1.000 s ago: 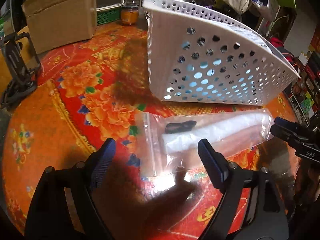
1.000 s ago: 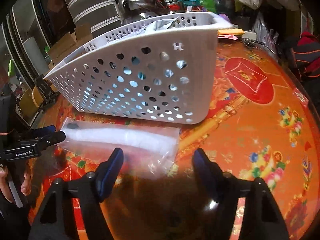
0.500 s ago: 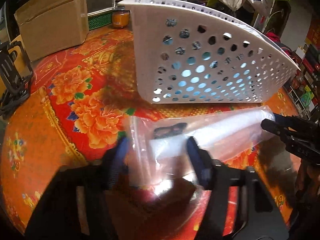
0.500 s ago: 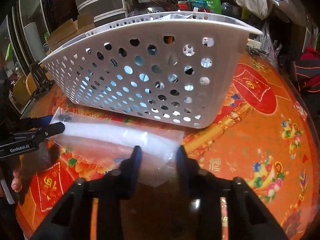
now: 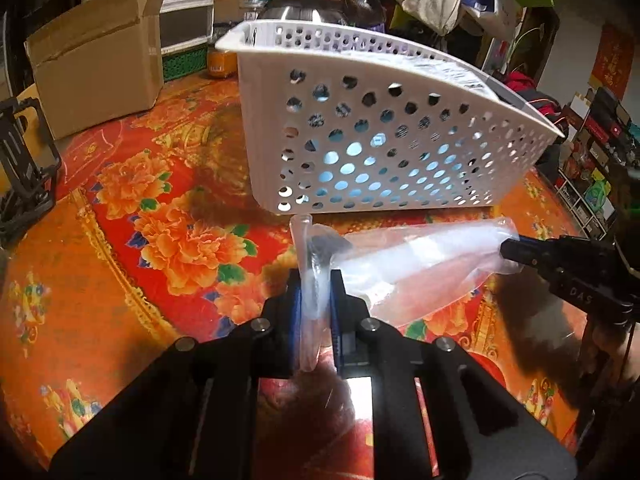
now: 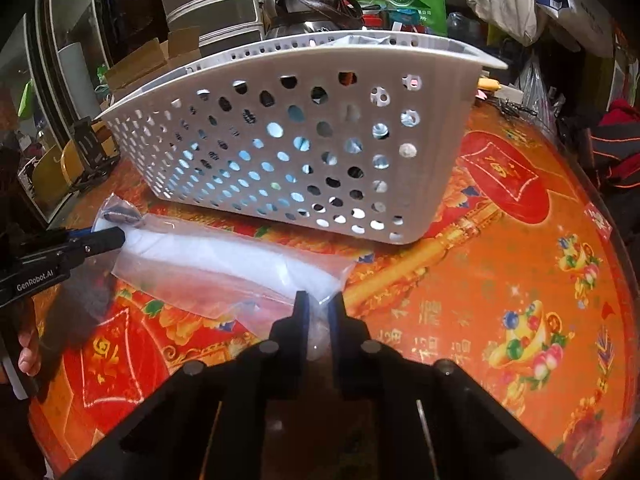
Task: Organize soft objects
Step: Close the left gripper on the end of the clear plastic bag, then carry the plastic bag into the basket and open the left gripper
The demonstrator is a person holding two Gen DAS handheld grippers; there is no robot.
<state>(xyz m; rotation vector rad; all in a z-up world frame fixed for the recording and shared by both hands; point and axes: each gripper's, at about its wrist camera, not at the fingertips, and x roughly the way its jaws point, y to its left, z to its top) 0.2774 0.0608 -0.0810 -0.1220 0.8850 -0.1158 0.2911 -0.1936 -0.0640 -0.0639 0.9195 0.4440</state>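
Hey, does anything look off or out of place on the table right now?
Nothing spilled or broken. The clear bag is pinched at both ends by the left gripper and right gripper, beside the white basket.

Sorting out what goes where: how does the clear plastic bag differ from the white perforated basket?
The plastic bag is clear, limp film; the basket is stiff, opaque white plastic full of round holes. The bag is long and flat, far smaller than the tall basket. The bag is pinched at both ends, by the left tongs and right tongs; the basket stands untouched on the table. Both already hold something.
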